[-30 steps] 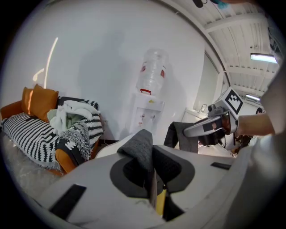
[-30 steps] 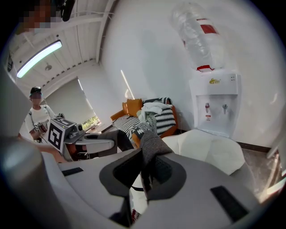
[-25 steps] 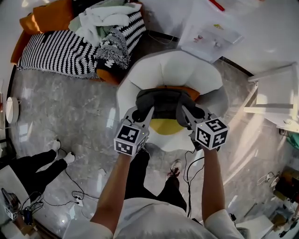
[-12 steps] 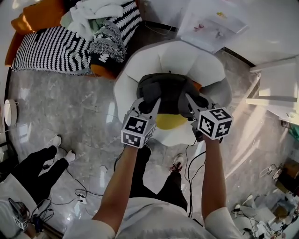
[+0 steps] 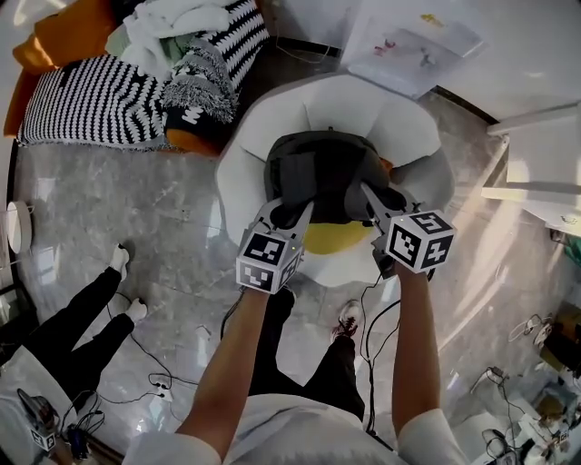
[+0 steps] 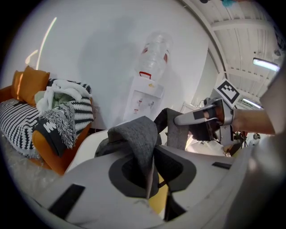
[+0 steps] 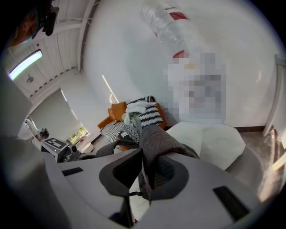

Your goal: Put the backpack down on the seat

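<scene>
At the left gripper [image 5: 289, 214] [image 6: 149, 170]: jaws opening, with a grey strap [image 6: 139, 136] draped loosely between them and a sliver of yellow showing through the gap beside it. At the right gripper [image 5: 382, 203] [image 7: 145, 175]: jaws pressed together on the other strap [image 7: 157, 142], pinching it.

Held side by side at the near edge of the backpack [image 5: 320, 171], the left one at its left corner and the right one at its right, each on a bare forearm [image 5: 227, 363] reaching in from the near side.

Dark grey backpack over the middle of the seat [image 5: 363, 111], far side close to the white backrest, both straps drawn up toward the near side. Cannot tell from above whether fully at rest on the seat.

Just under the grippers, at the seat's near edge, a yellow cushion [image 5: 332, 238], partly covered by the backpack. Around the round white chair, a glossy grey floor [image 5: 172, 227].

Far left, a sofa [image 5: 54, 41] in orange under a black-and-white striped throw [image 5: 91, 100] and a heap of white cloth [image 5: 172, 23]. Beyond the seat in the left gripper view, a water dispenser [image 6: 145, 96] against the white wall.

Near left, a second person's legs [image 5: 77, 318] in black trousers and white shoes, with cables [image 5: 136, 386] on the floor just beside.
</scene>
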Demonstrator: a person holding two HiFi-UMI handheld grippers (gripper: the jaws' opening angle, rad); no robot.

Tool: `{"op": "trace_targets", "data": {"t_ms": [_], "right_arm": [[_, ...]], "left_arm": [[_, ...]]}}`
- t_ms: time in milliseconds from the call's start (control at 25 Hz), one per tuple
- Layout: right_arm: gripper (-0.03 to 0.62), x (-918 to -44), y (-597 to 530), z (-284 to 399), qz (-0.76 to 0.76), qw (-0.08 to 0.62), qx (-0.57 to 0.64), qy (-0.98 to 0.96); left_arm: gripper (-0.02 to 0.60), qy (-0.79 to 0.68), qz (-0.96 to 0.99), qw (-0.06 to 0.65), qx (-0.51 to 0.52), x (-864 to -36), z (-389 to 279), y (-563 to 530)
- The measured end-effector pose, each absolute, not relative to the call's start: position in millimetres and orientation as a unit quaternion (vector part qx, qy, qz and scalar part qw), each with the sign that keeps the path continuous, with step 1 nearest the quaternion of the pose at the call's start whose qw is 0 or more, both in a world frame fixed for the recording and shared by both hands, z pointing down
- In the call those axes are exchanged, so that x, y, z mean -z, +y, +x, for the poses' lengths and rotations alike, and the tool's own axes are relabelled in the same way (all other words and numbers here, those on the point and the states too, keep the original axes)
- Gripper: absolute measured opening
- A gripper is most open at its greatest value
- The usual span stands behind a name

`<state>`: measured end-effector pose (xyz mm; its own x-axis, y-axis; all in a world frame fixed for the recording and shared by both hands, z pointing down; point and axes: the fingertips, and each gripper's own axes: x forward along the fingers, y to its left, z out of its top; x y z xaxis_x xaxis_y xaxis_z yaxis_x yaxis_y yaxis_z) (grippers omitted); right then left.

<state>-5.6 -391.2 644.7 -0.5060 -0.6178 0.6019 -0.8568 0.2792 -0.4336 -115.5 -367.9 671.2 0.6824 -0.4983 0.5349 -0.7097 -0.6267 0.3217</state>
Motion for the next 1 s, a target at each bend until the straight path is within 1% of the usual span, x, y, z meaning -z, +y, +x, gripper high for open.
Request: {"op": "trace_targets", "data": {"t_ms": [200, 520, 1000], "right_arm": [[0.035, -659.9, -394.4, -0.9, 0.477, 0.158, -0.391, -0.771], [0.048, -679.8, -394.2, 4.5, 0.486, 0.155, -0.42, -0.751], [0.061, -714.1, -400.1, 9.0, 0.49, 0.178, -0.429, -0.738]], "left_arm": [[0.09, -0.343, 0.872, 0.283, -0.205, -687.7, -110.0, -366.3], [0.119, -0.344, 0.869, 0.283, -0.217, -702.7, -106.3, -373.0], [0.142, -0.337, 0.859, 0.306, -0.234, -737.4, -105.4, -385.4]]}}
